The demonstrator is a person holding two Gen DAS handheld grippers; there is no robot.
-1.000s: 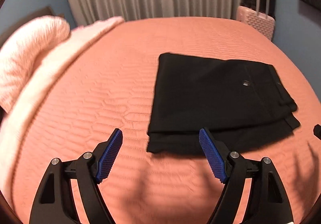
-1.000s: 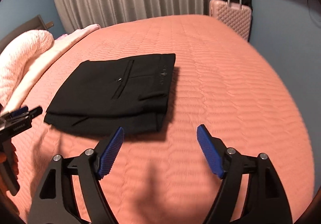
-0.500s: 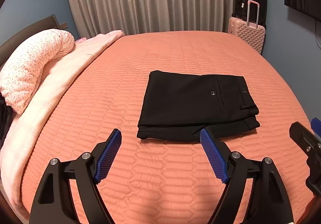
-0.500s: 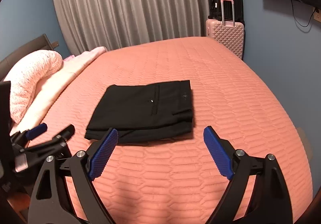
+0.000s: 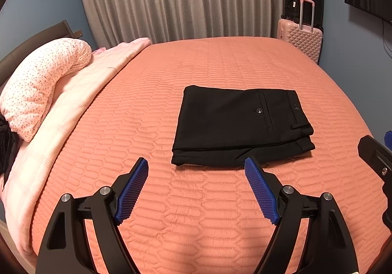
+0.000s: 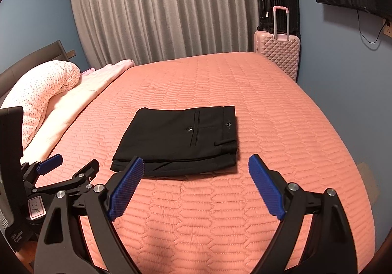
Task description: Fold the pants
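The black pants [image 5: 241, 124] lie folded into a compact rectangle on the salmon quilted bed [image 5: 196, 200], back pocket and button facing up; they also show in the right wrist view [image 6: 181, 137]. My left gripper [image 5: 196, 187] is open and empty, held back above the bed near the pants' front edge. My right gripper [image 6: 196, 184] is open and empty, also held back in front of the pants. The left gripper also shows at the left of the right wrist view [image 6: 63, 171].
A speckled pink pillow [image 5: 41, 82] and a pale pink blanket [image 5: 80, 102] lie along the bed's left side. A pink suitcase [image 6: 279, 53] and a black one [image 6: 279, 4] stand past the far right corner. Grey curtains hang behind.
Both grippers have pulled back and up from the pants, which now look smaller and farther away. The pants have not moved.
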